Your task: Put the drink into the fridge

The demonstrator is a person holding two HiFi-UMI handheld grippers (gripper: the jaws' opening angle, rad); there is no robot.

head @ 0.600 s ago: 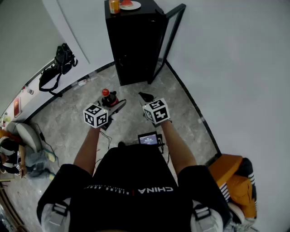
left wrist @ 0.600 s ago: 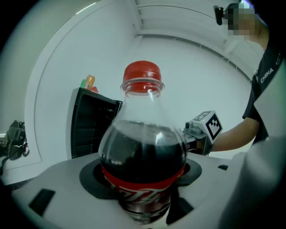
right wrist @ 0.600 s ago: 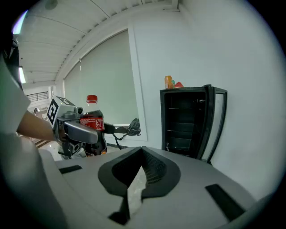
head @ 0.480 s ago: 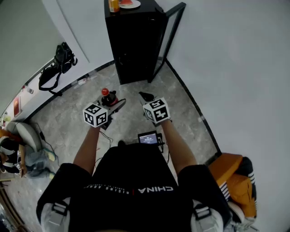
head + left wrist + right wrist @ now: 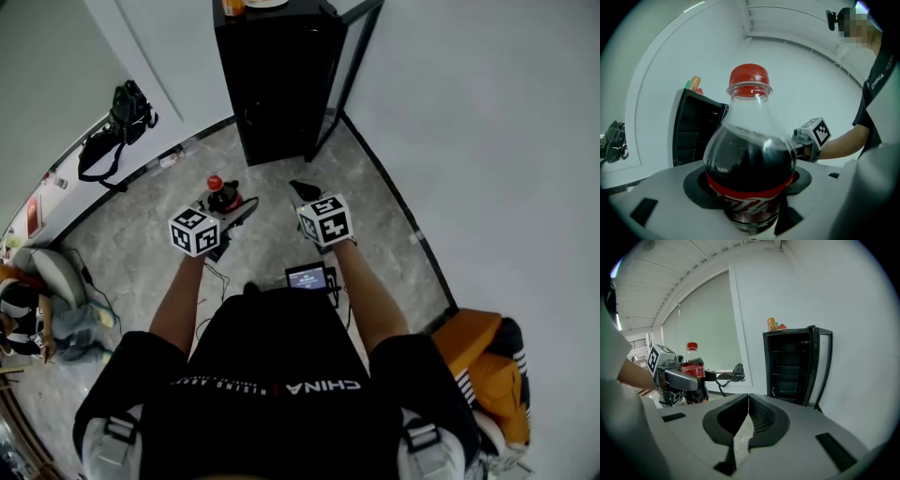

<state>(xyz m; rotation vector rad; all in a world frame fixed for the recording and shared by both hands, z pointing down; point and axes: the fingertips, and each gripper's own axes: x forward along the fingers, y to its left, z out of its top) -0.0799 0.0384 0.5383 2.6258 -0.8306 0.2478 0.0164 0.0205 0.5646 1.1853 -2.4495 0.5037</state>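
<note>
The cola bottle [image 5: 749,154] is in my grasp but not yet in the fridge [image 5: 272,80]. That black cabinet stands ahead of me across the floor with its door swung open to the right. By my reckoning, the carry over to it and the setting down on a shelf are all left to do. My left gripper [image 5: 226,202] pinches the bottle low on its body, jaws spread wide around it. The bottle is upright, red cap on top. My right gripper [image 5: 746,418] is empty, jaws pressed together, near the bottle but apart from it.
</note>
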